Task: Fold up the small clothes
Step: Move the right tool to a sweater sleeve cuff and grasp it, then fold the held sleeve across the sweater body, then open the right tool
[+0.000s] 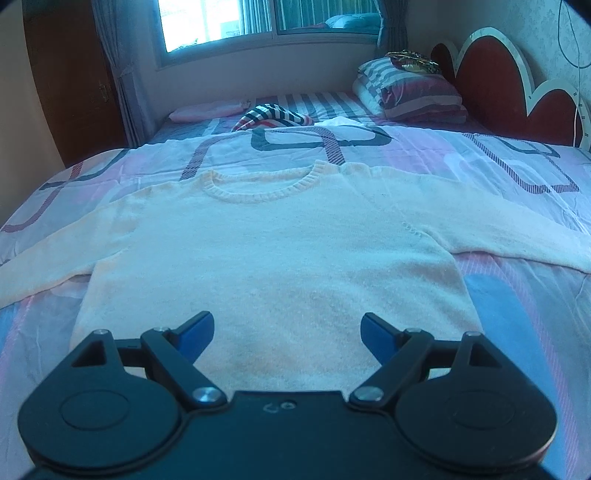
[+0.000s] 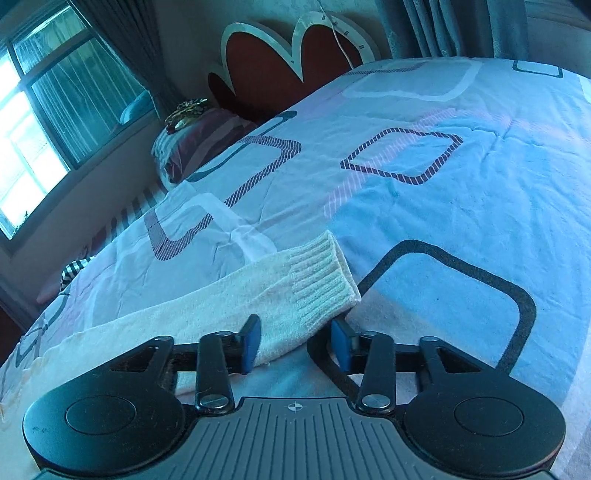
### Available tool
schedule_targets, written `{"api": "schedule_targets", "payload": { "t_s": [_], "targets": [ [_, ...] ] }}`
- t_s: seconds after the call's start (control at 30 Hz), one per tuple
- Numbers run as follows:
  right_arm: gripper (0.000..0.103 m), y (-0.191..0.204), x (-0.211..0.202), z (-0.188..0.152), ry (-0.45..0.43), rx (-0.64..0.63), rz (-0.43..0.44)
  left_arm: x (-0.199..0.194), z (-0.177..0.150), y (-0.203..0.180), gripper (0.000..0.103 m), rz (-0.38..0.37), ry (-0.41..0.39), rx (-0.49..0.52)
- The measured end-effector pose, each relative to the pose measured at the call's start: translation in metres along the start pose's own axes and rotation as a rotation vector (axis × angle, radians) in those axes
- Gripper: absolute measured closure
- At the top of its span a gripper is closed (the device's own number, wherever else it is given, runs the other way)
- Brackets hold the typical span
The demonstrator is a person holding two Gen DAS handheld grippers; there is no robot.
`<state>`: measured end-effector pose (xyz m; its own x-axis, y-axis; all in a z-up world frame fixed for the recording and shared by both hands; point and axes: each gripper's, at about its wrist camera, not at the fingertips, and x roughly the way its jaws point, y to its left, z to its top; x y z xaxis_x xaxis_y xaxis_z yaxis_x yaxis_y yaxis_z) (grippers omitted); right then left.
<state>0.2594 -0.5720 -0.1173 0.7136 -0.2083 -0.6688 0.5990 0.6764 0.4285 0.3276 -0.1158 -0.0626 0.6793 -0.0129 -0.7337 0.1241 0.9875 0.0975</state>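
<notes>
Two claws work over a bed, each seen from its own wrist camera. The right claw [image 2: 295,341] has its blue pads [image 2: 252,341] drawn in close on either side of the sweater's right sleeve [image 2: 229,306], just short of the ribbed cuff [image 2: 321,280]; whether the pads already press the knit or only flank it cannot be told, as a sliver of gap shows by the right pad. The left claw [image 1: 287,334] is spread wide and holds nothing, hovering over the near hem of the sweater [image 1: 273,258]. That sweater, cream and knitted, lies flat and face up on a patterned quilt [image 1: 517,177], its round collar [image 1: 264,184] at the far side and both sleeves stretched out to left and right. Beyond it, at the far end of the bed, sit striped pillows [image 1: 410,92] beside a red scalloped headboard [image 1: 491,81], with a window [image 1: 258,18] behind. Judging by its look, the knit is light, soft and floppy, with no stiffness of its own, so it will sag and drag when lifted. Its fuzzy surface should grip well rather than slip. The cuff is the thickest, firmest part of the sleeve and looks the best place to pinch; the hem corners and shoulders suit later folds.
</notes>
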Motion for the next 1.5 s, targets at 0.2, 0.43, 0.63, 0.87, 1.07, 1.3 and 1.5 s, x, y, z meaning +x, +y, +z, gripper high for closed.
{"api": "schedule_targets", "payload": {
  "t_s": [0.2,0.43,0.63,0.87,1.07,1.3,1.5],
  "targets": [
    [0.101,0.013,0.001,0.022,-0.029,-0.111,-0.038,0.008,0.013,0.006,0.015,-0.006,-0.001,0.0],
    [0.101,0.034,0.007,0.018,-0.025,-0.164,-0.066,0.021,0.019,0.035,0.005,0.004,0.046,-0.026],
    [0.101,0.111,-0.004,0.002,-0.06,-0.272,0.054,0.038,0.017,0.073,0.019,0.018,0.053,-0.057],
    [0.101,0.228,-0.002,-0.067,-0.012,-0.457,0.216,0.049,0.019,0.121,0.011,0.054,0.023,-0.085],
    [0.101,0.316,0.003,-0.141,0.033,-0.61,0.329,0.052,0.012,0.161,0.003,0.063,0.016,-0.101],
    [0.101,0.382,0.015,-0.21,0.092,-0.73,0.41,0.047,0.008,0.206,0.023,0.002,-0.002,-0.182],
    [0.101,0.411,0.024,-0.248,0.175,-0.777,0.482,0.05,0.011,0.221,0.026,-0.03,-0.009,-0.235]
  ]
}}
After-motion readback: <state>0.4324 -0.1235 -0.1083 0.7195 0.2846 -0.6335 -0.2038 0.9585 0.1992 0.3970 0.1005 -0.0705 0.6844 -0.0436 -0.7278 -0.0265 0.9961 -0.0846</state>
